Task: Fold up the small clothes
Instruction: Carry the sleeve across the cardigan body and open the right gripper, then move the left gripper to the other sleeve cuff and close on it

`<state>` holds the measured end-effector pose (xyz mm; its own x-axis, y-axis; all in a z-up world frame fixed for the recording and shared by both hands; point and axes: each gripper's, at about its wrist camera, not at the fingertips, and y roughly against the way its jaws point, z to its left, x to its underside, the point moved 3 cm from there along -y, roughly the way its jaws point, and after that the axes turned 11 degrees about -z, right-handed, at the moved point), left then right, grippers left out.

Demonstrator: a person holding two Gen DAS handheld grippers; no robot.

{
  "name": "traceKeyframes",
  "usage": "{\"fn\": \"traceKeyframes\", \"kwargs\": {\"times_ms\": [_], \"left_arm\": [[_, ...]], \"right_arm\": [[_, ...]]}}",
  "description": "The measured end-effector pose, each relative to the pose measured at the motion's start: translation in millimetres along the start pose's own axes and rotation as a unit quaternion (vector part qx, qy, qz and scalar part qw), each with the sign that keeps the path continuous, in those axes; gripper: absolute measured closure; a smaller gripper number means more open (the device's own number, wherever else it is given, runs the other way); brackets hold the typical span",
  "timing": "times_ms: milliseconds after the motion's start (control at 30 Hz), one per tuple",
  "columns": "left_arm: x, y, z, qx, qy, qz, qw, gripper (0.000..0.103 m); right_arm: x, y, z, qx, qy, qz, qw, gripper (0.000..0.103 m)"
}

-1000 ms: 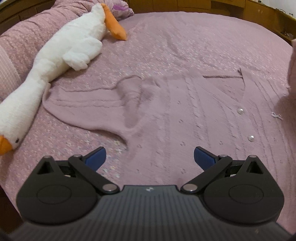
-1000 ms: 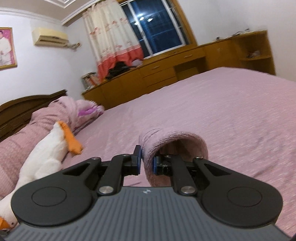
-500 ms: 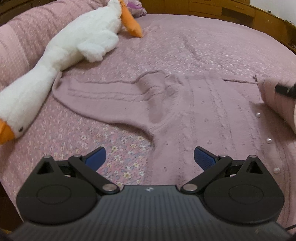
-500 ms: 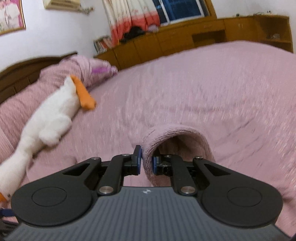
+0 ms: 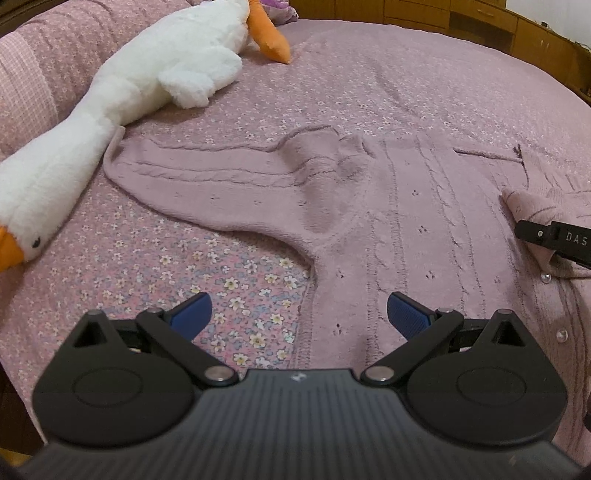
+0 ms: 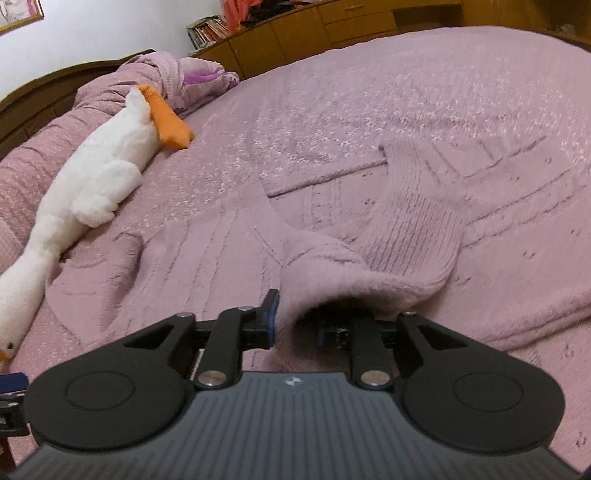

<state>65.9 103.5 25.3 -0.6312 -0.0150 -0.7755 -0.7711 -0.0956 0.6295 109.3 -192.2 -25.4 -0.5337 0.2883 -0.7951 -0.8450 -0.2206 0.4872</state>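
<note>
A pink knitted cardigan (image 5: 388, 221) with pearl buttons lies spread on the bed, its left sleeve (image 5: 207, 181) stretched toward the toy goose. My left gripper (image 5: 299, 314) is open and empty, hovering over the cardigan's lower left edge. My right gripper (image 6: 295, 321) is shut on the cardigan's right sleeve cuff (image 6: 332, 273) and holds it folded over the cardigan's body (image 6: 207, 251). In the left wrist view the right gripper (image 5: 550, 238) shows at the right edge with the cuff (image 5: 532, 203).
A long white plush goose (image 5: 140, 88) with orange beak and feet lies along the left, touching the left sleeve's end; it also shows in the right wrist view (image 6: 92, 177). A pink floral bedspread (image 5: 221, 273) covers the bed. Wooden cabinets (image 6: 295, 33) stand behind.
My right gripper has carried the sleeve cuff down and inward over the cardigan's body. My left gripper has shifted left and lower and stayed open.
</note>
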Motion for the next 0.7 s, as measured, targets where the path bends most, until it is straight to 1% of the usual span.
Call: {"fn": "traceKeyframes", "kwargs": {"times_ms": [33,100,200,333,500,600,700], "left_arm": [[0,0,-1,0.001,0.0,0.0,1.0,0.0],[0,0,-1,0.001,0.0,-0.001,1.0,0.0],[-1,0,-1,0.002,0.001,-0.002,1.0,0.0],[-1,0,-2,0.002,0.002,-0.001,1.0,0.0],[-2,2,-5,0.006,0.001,-0.004,1.0,0.0],[-3,4,-9,0.012,-0.001,-0.006,0.9999,0.0],[-4,4,-16,0.019,-0.006,-0.007,0.9998,0.0]], "right_arm": [[-1,2,1,-0.005,-0.001,0.001,1.0,0.062],[-2,7,3,-0.012,-0.001,0.002,1.0,0.049],[-2,14,6,-0.013,-0.003,0.001,1.0,0.041],[-3,26,8,-0.015,-0.007,0.001,1.0,0.035],[-1,46,8,-0.016,0.013,0.009,1.0,0.024],[2,61,1,-0.014,0.026,0.014,0.999,0.022],[3,77,-10,-0.015,0.026,0.015,0.999,0.02]]}}
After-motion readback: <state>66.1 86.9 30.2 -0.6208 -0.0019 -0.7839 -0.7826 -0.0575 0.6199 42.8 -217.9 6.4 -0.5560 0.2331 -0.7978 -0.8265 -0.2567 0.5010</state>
